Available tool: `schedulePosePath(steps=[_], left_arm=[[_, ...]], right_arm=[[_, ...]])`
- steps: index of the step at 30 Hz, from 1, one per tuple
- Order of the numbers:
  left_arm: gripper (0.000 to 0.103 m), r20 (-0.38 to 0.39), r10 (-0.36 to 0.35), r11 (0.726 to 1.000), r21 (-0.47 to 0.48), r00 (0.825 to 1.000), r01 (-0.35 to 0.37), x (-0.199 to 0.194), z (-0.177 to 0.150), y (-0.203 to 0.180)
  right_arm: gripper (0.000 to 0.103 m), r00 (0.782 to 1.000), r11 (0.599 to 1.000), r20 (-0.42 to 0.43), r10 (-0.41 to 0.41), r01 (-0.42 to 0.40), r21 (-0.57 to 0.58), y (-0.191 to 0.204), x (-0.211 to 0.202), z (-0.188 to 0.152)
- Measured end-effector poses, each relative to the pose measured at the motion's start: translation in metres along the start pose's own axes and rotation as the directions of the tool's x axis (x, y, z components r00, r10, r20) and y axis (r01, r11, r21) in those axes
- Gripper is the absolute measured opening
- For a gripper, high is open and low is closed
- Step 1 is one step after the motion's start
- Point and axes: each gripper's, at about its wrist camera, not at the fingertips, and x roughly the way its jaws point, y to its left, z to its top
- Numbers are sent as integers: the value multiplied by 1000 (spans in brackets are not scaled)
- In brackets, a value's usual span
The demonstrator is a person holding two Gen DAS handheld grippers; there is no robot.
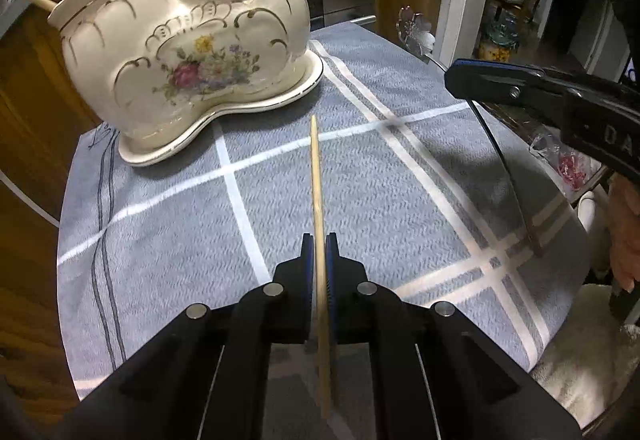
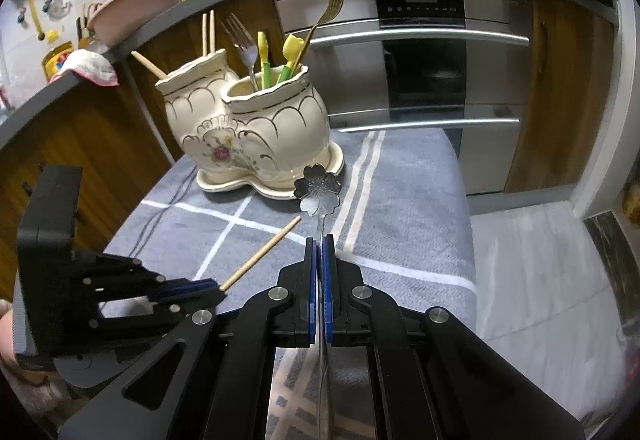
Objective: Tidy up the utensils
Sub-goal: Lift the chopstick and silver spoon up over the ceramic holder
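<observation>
Grippers come first, nearest the viewer: the left gripper (image 1: 319, 252) is clamped narrowly on a wooden chopstick (image 1: 316, 176), which runs forward between its blue pads and points, tip raised, toward the holder; the right gripper (image 2: 319, 252) is likewise closed tight on the thin handle of a flower-shaped spoon (image 2: 318, 190), whose silver petalled bowl stands out ahead of the fingers. Both utensils are held in the air above the bench (image 1: 400, 200), which is covered by a grey cloth with white crossing stripes; no other loose utensil shows on the cloth. Beyond them, toward the far left of the cloth, stands the ceramic utensil holder (image 1: 180, 52), cream with gold scallops and a painted bouquet, resting on its matching saucer and divided into two pockets. The left pocket holds several chopsticks (image 2: 208, 32); the right pocket holds a silver fork (image 2: 242, 40), two yellow plastic spoons (image 2: 292, 48) and a gold fork (image 2: 334, 0). Behind the bench run wooden cabinets and a steel oven front. The step in hand appears to be the carrying of the last two items to the holder. By the sorting already visible, the next move probably calls for tilting the chopstick upright over the left pocket and the spoon over the right, lowering each inside the rim before the fingers are opened, without striking the utensils already standing there.
</observation>
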Motion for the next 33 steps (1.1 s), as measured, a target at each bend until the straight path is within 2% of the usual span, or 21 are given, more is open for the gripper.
schedulePosePath(steps=[5,11,15,17,19,25,29,33], left_arm=[[6,10,1,1000,11,1000,-2,3,5,0],[5,34,-40,999,6,999,40,3,1,10],[5,108,-72,997,7,992,72,-11,-9,23],[5,168,-105,994,-4,980,108,-22,-12,32],[5,234,-108,993,-10,966,114,-36,-14,42],[5,406,-111,991,-22,907,131,-74,-15,69],[5,425,-105,990,-38,899,134,-81,-12,80],[5,447,-126,987,-36,885,159,-84,-15,83]], right_arm=[[4,1000,1000,9,3,-3,-3,-1,0,0],[4,999,1000,44,4,-3,-10,3,-6,1],[4,995,1000,103,-6,8,-15,8,-14,3],[4,990,1000,142,-8,11,-22,13,-18,5],[3,984,1000,177,-5,9,-25,16,-22,8],[2,958,997,285,-31,51,-60,33,-30,15],[2,974,998,227,-22,35,-52,34,-13,17],[2,968,998,250,-17,32,-55,37,-14,18]])
